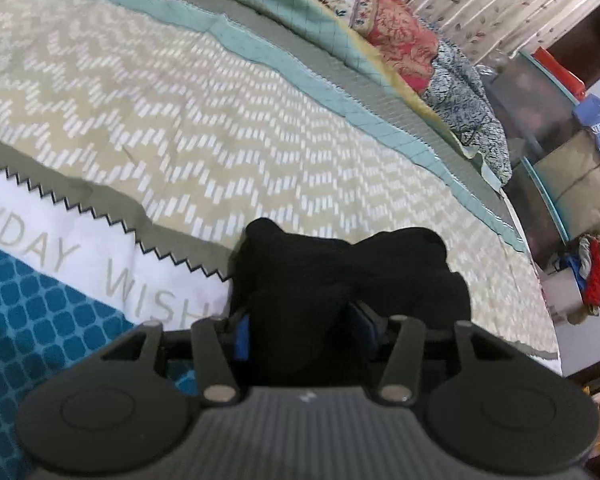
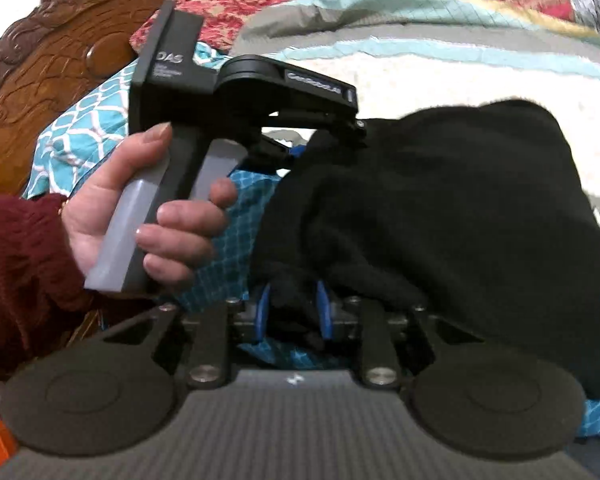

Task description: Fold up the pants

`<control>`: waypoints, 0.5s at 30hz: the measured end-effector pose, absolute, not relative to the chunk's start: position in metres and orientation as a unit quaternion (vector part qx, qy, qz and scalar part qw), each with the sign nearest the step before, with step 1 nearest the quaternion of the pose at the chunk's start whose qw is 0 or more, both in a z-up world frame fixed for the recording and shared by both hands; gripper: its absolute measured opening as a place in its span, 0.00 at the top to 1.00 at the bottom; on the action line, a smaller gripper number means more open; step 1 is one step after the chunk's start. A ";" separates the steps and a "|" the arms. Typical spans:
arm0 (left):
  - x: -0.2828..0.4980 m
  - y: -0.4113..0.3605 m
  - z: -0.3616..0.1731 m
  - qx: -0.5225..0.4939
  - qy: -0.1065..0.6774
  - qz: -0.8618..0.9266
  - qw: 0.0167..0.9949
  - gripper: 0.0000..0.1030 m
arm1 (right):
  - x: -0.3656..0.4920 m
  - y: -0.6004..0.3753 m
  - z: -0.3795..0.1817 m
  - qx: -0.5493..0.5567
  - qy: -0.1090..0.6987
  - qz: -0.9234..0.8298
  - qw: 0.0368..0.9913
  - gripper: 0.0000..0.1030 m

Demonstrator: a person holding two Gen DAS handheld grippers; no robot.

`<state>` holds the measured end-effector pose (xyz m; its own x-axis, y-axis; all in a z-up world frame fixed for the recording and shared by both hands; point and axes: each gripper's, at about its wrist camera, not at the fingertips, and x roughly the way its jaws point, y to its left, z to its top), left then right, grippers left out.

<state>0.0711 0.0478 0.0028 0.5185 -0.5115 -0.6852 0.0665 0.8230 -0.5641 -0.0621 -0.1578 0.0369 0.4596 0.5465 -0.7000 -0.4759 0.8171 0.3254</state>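
The black pants (image 1: 340, 272) lie bunched on the bed, a dark heap (image 2: 440, 208) in the right wrist view. My left gripper (image 1: 304, 328) stands open with a thick bundle of the fabric between its blue pads (image 1: 242, 340). It also shows from the side as the left gripper (image 2: 352, 128), held by a hand (image 2: 172, 224) in a maroon sleeve, its tip at the heap's far left edge. My right gripper (image 2: 294, 312) is shut on a narrow fold of the pants at the heap's near edge.
The bed carries a beige zigzag cover (image 1: 180, 120) with a teal patterned part (image 1: 40, 320). Folded quilts (image 1: 400, 40) lie along the far side. A carved wooden headboard (image 2: 40, 80) rises at the left. Shelves with boxes (image 1: 560, 140) stand past the bed's right edge.
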 end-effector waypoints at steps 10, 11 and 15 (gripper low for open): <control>0.035 0.103 0.056 -0.338 0.383 -0.207 0.834 0.45 | -0.060 -0.217 0.094 0.109 0.322 0.301 0.891 0.71; 0.032 0.099 0.061 -0.337 0.378 -0.222 0.833 0.45 | -0.055 -0.222 0.093 0.120 0.320 0.289 0.895 0.71; 0.021 0.067 0.067 -0.290 0.381 -0.269 0.835 0.45 | -0.033 -0.225 0.073 0.161 0.352 0.257 0.885 0.71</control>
<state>0.0207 0.0669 0.0665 0.5639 -0.6715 -0.4807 0.2285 0.6863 -0.6905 -0.0332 -0.2253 0.0731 0.6198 0.5691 -0.5403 -0.3419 0.8156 0.4668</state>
